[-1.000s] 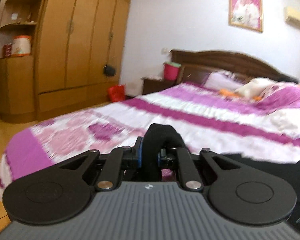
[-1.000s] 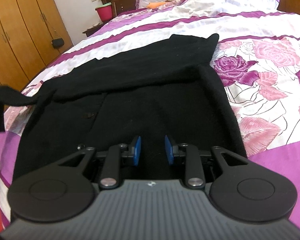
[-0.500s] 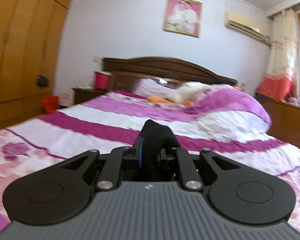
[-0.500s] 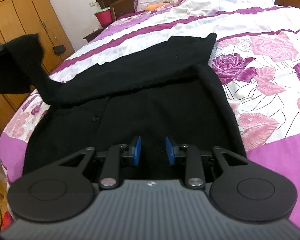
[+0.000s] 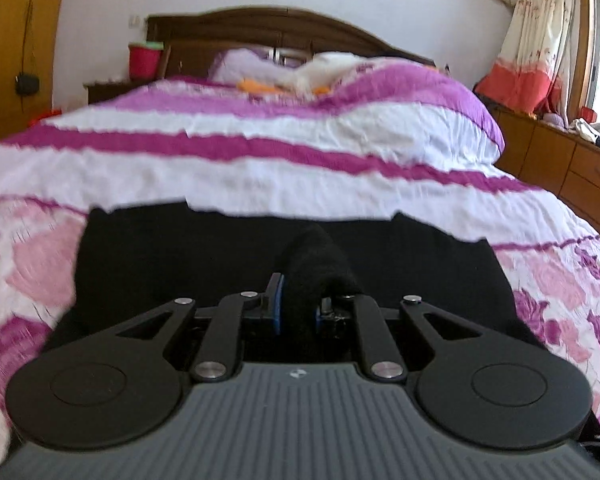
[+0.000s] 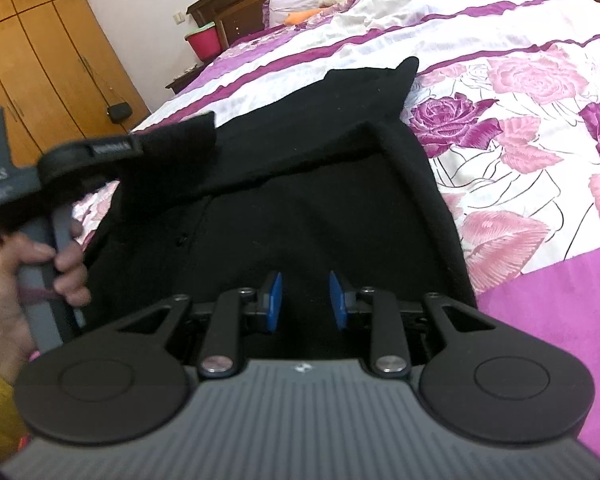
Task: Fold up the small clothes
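A black garment [image 6: 320,200] lies spread on the bed; it also shows in the left wrist view [image 5: 204,256]. My left gripper [image 5: 298,312] is shut on a bunched fold of the black garment, its sleeve end [image 5: 312,264], held above the cloth. In the right wrist view the left gripper [image 6: 172,140] holds that sleeve over the garment's left side. My right gripper [image 6: 305,302] is open and empty, just above the garment's near part.
The bed has a purple, white and rose-print cover [image 6: 520,92]. A wooden headboard [image 5: 284,32], pillows and a red bucket [image 5: 145,60] stand at the far end. Wardrobes [image 6: 40,60] are on the left, a dresser [image 5: 572,168] on the right.
My left gripper has carried the sleeve from off the bed's left side in over the garment, swinging to face the headboard. The right gripper has stayed open in place.
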`<state>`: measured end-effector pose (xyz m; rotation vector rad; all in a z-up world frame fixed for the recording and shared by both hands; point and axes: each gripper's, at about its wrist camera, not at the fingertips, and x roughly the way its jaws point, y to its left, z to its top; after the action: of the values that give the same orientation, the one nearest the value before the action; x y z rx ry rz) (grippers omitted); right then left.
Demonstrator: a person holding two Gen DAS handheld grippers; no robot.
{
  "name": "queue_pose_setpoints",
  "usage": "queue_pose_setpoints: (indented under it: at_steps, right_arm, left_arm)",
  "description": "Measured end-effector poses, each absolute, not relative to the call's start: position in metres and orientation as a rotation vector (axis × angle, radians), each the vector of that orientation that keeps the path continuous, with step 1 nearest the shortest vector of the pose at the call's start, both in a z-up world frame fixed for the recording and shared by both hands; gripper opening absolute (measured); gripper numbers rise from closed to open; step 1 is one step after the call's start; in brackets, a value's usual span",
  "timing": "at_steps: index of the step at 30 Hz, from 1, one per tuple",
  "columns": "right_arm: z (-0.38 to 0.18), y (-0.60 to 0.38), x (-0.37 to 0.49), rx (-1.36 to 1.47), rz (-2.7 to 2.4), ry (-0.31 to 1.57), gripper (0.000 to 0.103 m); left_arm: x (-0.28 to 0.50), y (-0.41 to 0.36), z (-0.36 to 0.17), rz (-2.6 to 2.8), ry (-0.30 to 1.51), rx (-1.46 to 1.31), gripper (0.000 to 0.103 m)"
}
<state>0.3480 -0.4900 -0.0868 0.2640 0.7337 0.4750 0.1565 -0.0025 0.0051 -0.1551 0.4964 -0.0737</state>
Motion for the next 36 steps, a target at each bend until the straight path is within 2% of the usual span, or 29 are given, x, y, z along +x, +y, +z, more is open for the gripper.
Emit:
queue_pose_setpoints:
  at_steps: [2, 5, 7, 10, 21, 29, 36]
  right_arm:
    - [-0.087, -0.492, 0.349, 0.301, 0.473, 0.746, 0.029]
    - [-0.085, -0.493, 0.35, 0.33, 0.472, 0.754, 0.03]
    - [-0.084, -0.491, 0.349, 0.314, 0.468, 0.751, 0.03]
    - [-0.084, -0.488, 0.347, 0.303, 0.463, 0.752, 0.03]
    - [-0.061, -0.456, 0.338, 0.198, 0.483, 0.694, 0.032]
    - [-0.041, -0.401, 0.344, 0.081, 0.596, 0.651, 0.032]
    - [-0.042, -0.341, 0.36, 0.007, 0.693, 0.606, 0.032]
  left_arm:
    - [0.16, -0.003, -0.002, -0.103, 0.538, -0.172, 0.018]
    - [0.158, -0.001, -0.003, -0.129, 0.59, -0.185, 0.035]
    - [0.15, 0.001, 0.002, -0.145, 0.596, -0.186, 0.051]
    - [0.136, 0.003, 0.009, -0.169, 0.606, -0.166, 0.059]
    - [0.071, 0.049, 0.036, -0.064, 0.577, -0.14, 0.063]
    - [0.057, 0.109, 0.022, 0.117, 0.63, -0.173, 0.063]
    - [0.055, 0.131, 0.009, 0.203, 0.658, -0.168, 0.063]
